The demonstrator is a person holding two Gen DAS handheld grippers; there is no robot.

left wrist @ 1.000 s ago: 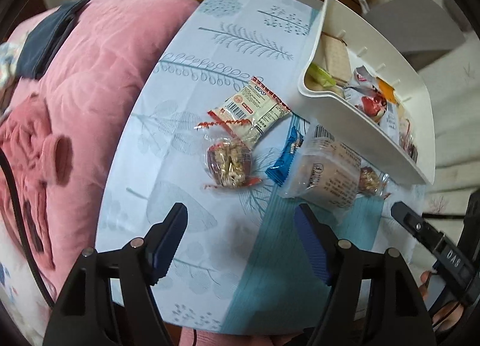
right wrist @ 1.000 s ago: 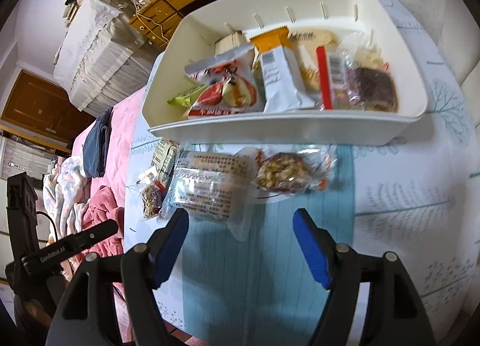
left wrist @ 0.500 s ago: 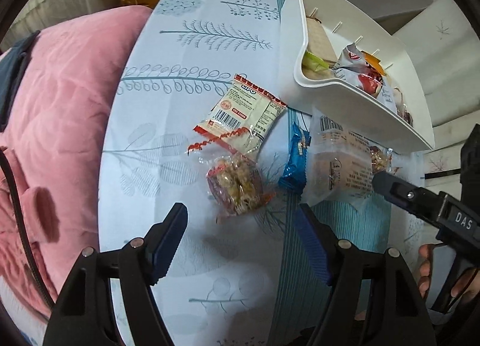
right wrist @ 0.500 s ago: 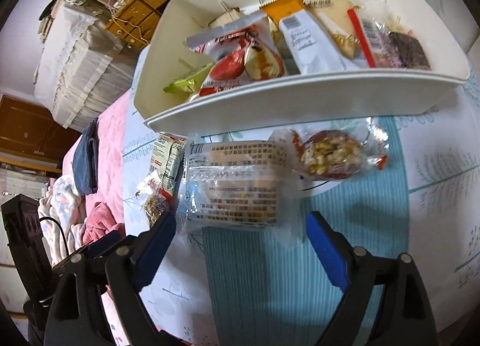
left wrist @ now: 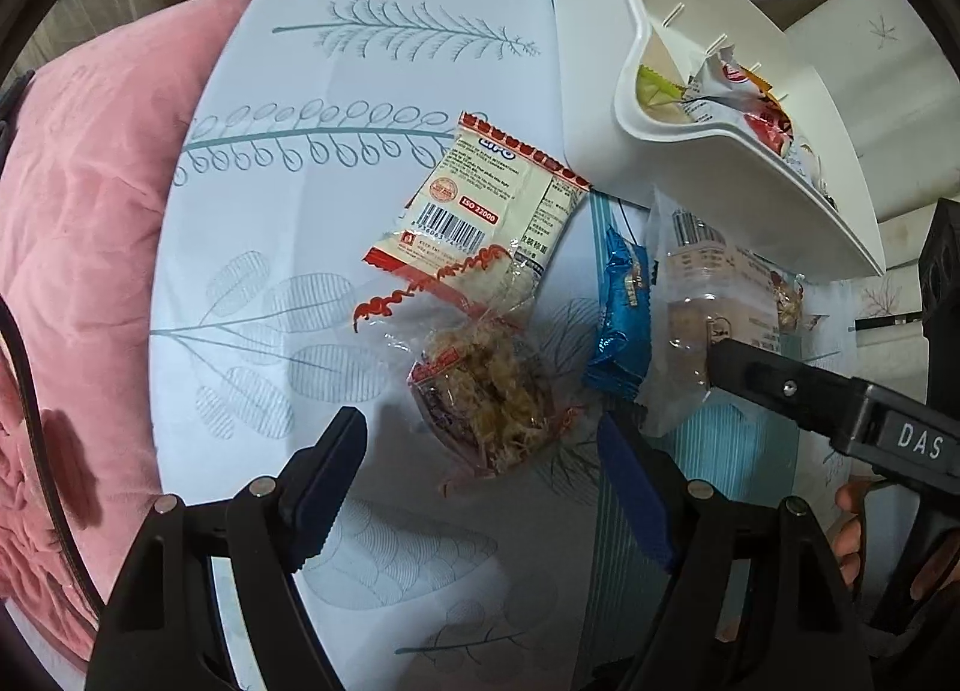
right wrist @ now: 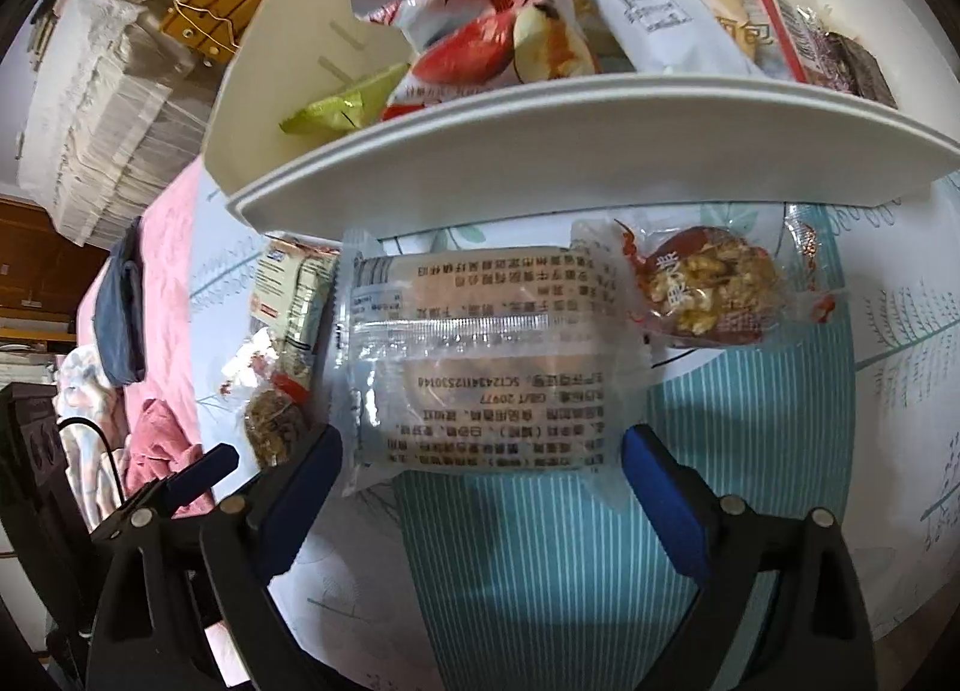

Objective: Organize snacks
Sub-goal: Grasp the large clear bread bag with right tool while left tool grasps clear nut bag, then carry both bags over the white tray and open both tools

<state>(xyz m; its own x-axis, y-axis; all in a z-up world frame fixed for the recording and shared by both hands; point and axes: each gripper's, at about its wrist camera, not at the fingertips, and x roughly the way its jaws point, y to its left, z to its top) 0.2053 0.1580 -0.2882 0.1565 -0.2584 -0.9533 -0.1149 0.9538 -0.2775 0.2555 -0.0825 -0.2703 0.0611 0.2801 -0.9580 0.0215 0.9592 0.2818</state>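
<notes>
Right wrist view: the white bin is seen already stocked with several packets, while at least five snacks are left on the leaf-print tablecloth just in front of it. The right gripper is held over the large clear-wrapped cake, its jaws opening and nothing yet pinched; a walnut-date packet is seen just beside. In the left wrist view, the left gripper is poised over a floss-topped snack, jaws likewise opening and unclamped. A red-and-white cracker pack and a blue wrapper lie close by, crowding both picks. A pink blanket borders the table.
</notes>
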